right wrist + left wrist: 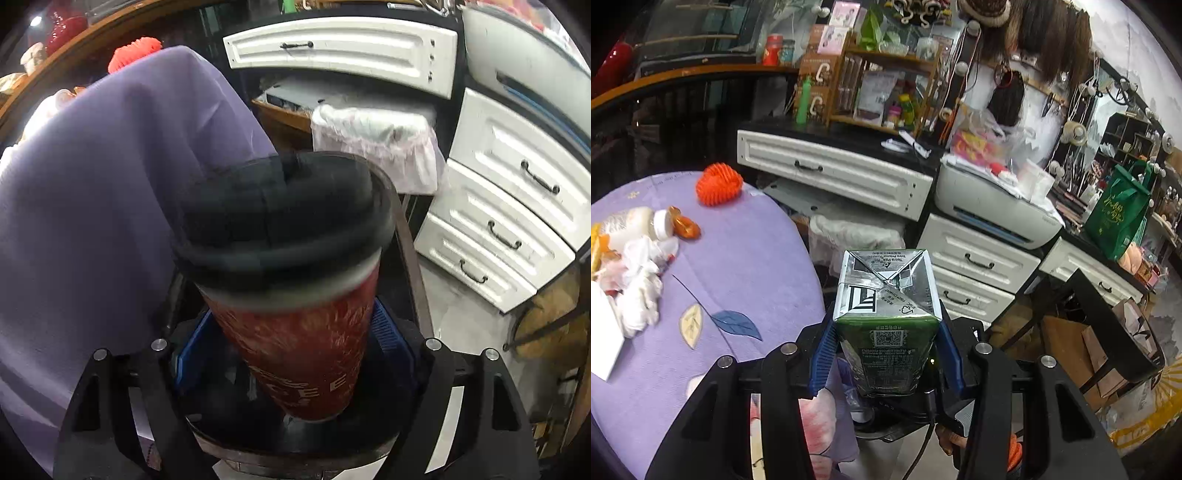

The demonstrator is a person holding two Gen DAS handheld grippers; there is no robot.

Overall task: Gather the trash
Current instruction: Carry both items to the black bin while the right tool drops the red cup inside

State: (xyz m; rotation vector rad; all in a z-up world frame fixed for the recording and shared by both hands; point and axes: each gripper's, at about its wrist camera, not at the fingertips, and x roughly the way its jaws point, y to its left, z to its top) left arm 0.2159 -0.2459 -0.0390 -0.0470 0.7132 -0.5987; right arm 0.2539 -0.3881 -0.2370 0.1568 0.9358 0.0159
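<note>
My left gripper (pixel 884 332) is shut on a green and silver drink carton (pixel 886 314) and holds it in the air beside the table's edge. My right gripper (pixel 291 332) is shut on a red paper coffee cup (pixel 295 354) with a black lid (pixel 280 218), held beside the hanging purple cloth. A bin lined with a white bag (pixel 855 230) stands on the floor under the drawers; it also shows in the right wrist view (pixel 373 144). More trash lies on the table at the left: crumpled white tissues (pixel 639 284), a white bottle (pixel 635 225) and an orange wrapper (pixel 685 225).
The round table has a purple cloth (pixel 738 266). An orange honeycomb ball (pixel 718 184) sits at its far edge. White drawer units (pixel 975 266) and a printer (pixel 997 206) stand behind. A dark chair frame (pixel 1108 325) and paper bags (pixel 1089 358) are at the right.
</note>
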